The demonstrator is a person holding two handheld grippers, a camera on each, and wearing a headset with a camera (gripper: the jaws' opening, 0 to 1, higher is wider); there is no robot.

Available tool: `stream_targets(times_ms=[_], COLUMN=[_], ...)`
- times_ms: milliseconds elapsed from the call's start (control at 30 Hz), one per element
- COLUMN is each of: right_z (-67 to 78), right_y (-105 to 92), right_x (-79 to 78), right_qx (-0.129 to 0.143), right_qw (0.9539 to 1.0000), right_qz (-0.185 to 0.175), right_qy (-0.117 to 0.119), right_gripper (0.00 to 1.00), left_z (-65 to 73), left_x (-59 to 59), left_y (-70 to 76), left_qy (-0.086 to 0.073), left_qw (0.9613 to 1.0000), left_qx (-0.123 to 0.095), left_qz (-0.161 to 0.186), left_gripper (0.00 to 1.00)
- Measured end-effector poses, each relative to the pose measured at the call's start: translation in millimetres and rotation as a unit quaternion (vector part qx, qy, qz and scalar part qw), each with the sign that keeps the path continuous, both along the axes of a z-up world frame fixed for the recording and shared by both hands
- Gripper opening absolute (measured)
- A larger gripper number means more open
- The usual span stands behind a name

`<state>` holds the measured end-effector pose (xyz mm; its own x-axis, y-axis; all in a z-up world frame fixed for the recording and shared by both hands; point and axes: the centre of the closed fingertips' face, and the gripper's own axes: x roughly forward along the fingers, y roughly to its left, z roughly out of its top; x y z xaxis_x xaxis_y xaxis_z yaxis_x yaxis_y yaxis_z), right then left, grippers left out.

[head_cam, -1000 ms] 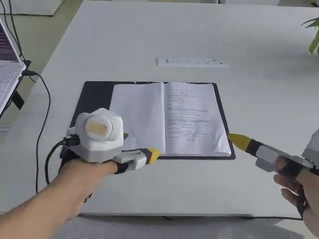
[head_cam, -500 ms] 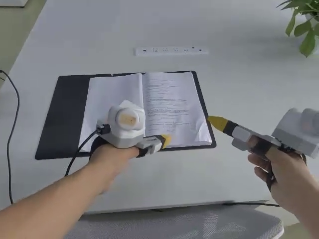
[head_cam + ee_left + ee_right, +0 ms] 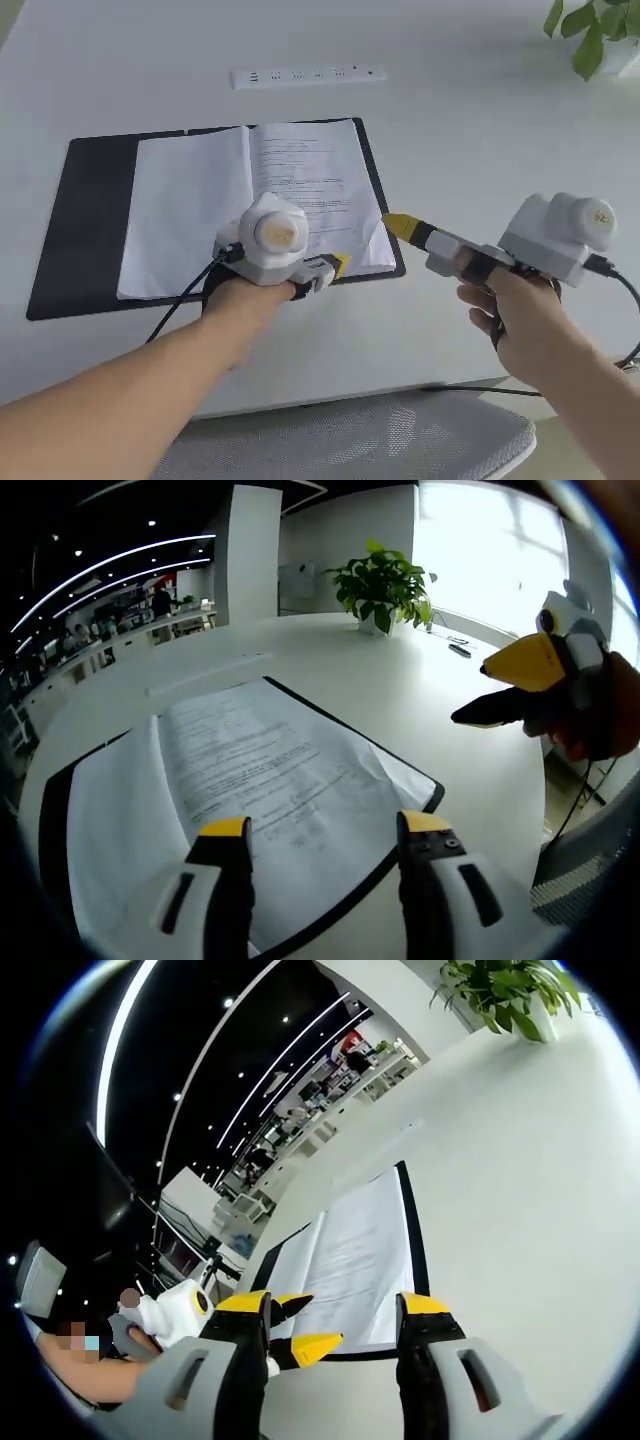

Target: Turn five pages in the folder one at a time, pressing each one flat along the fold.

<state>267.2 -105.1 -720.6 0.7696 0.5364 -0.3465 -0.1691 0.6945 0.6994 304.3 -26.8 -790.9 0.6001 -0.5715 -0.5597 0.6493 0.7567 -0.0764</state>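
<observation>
In the head view the folder [image 3: 70, 240] lies open on the worktop [image 3: 480, 120], with the left tool [image 3: 335, 265] at its near edge and the right tool [image 3: 400, 227] just beside the printed page [image 3: 310, 190]. The left gripper view has its jaws apart over that page's near corner, which seems slightly lifted. The right gripper view also shows parted jaws. The paper is thin, light and floppy and will likely crease easily, so pinch the free outer corner.
</observation>
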Motion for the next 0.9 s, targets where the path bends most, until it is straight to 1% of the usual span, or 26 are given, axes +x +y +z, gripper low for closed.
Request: stream_targets(times_ms=[133, 200, 300, 567, 633, 700, 733, 900], right_z=[-6.3, -8.8, -12.8, -18.7, -19.6, -20.1, -20.5, -27.0], right_y=[-1.0, -1.3, -2.3, -5.3, -3.7, -1.1, 0.0, 6.6], right_x=[4.0, 5.5, 8.5, 11.5, 10.5, 8.6, 7.8, 3.5], right_qx=[0.002, 0.004, 0.008, 0.018, 0.017, 0.013, 0.011, 0.004], right_qw=[1.0000, 1.0000, 0.9999, 0.9998, 0.9998, 0.9997, 0.9996, 0.9993], right_qz=[0.001, 0.001, 0.001, -0.001, 0.007, 0.017, 0.022, 0.036], right_qy=[0.004, 0.005, 0.007, 0.004, -0.001, -0.007, -0.010, -0.008], right_gripper=[0.48, 0.48, 0.47, 0.44, 0.43, 0.43, 0.43, 0.44], left_z=[-5.9, -10.1, -15.2, -14.2, -14.6, -14.8, -14.9, -15.6], left_x=[4.9, 5.4, 6.1, 6.9, 6.1, 4.4, 3.6, 5.1], left_y=[-4.8, -5.2, -3.1, -1.8, -2.6, -4.4, -5.1, -4.5], left_qy=[-0.003, -0.004, -0.016, -0.027, -0.030, -0.032, -0.035, -0.034], left_qw=[1.0000, 0.9999, 0.9992, 0.9990, 0.9990, 0.9990, 0.9989, 0.9991], left_qx=[0.003, 0.013, 0.038, 0.035, 0.034, 0.030, 0.032, 0.025], left_qz=[0.007, 0.006, 0.003, 0.002, -0.001, -0.005, -0.007, -0.003], left_gripper=[0.56, 0.56, 0.53, 0.48, 0.47, 0.43, 0.41, 0.37])
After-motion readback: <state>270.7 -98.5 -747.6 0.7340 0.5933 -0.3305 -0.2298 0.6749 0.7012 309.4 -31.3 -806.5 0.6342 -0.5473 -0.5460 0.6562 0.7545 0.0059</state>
